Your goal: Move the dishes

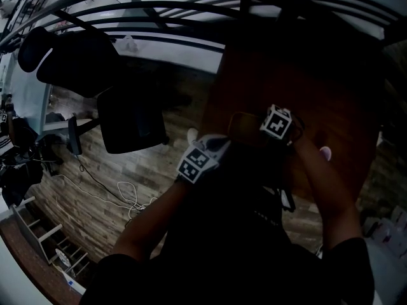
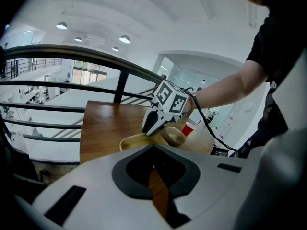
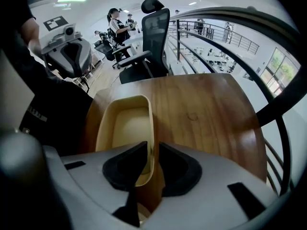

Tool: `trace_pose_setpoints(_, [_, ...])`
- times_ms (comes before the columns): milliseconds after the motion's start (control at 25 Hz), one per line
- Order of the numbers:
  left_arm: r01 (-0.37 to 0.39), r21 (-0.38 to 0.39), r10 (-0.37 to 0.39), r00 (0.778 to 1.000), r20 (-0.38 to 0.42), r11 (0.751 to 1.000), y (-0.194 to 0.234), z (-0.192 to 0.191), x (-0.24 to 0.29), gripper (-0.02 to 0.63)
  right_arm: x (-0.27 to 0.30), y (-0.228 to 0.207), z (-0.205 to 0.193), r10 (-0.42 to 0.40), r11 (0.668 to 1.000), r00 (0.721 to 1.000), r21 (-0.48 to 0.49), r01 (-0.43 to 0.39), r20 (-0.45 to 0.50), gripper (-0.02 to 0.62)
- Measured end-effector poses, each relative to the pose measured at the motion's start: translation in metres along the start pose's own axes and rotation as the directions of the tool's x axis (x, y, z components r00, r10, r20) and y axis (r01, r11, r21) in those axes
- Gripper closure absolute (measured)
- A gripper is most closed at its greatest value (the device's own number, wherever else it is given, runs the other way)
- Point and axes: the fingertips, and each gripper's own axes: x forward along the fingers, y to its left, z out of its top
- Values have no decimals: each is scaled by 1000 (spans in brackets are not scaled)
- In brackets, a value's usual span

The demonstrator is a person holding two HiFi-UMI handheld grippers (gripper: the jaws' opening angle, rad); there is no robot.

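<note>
**Right gripper [image 3: 153, 163] straddles the wall of a cream rectangular dish with rounded corners [image 3: 125, 123] on a brown wood-grain tabletop [image 3: 206, 109]**

Its jaws stand partly apart with the dish's side wall between them and the pads clear of it. The dish sits flat, close to one edge of the tabletop. The left gripper [image 2: 156, 174], held back from the dish, shows a narrow slit between its jaws with nothing in it. Just past the dish sit a round brown bowl [image 2: 175, 135] and a red cup [image 2: 188, 127], and farther off a black office chair [image 3: 154, 32] and a dark metal railing [image 3: 276, 107].
</note>
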Motion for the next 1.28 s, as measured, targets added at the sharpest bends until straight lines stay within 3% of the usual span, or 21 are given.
trace_pose_setpoints(160, [-7, 19, 7, 1000, 5, 1000, 0, 5, -5, 615, -29, -3, 14, -39, 998, 994, 46, 34, 102, 512])
trace_pose_setpoints(320, [-17, 45, 16, 999, 28, 999, 2, 19, -14, 615, -63, 2, 30, -83, 991, 968, 122, 55, 238, 545])
trace_pose_setpoints(480, [-16, 75, 11, 998, 68, 997, -3, 36, -27, 615, -98, 19, 35, -151, 973, 918, 221, 71, 367, 584])
trace_pose_setpoints(640, [9, 95, -20, 993, 118, 995, -9, 55, -50, 617, -138, 41, 41, -244, 935, 841, 347, 71, 484, 586])
trace_pose_setpoints(760, [45, 138, -67, 984, 163, 989, -23, 77, -74, 616, -162, 62, 45, -322, 913, 802, 390, 122, 502, 586])
trace_pose_setpoints(960, [106, 216, -153, 965, 215, 971, -50, 100, -116, 615, -196, 102, 55, -391, 877, 752, 463, 129, 530, 586])
trace_pose_setpoints(1280, [163, 268, -227, 947, 228, 950, -67, 65, -185, 615, -204, 178, 79, -471, 802, 680, 593, 66, 562, 586])
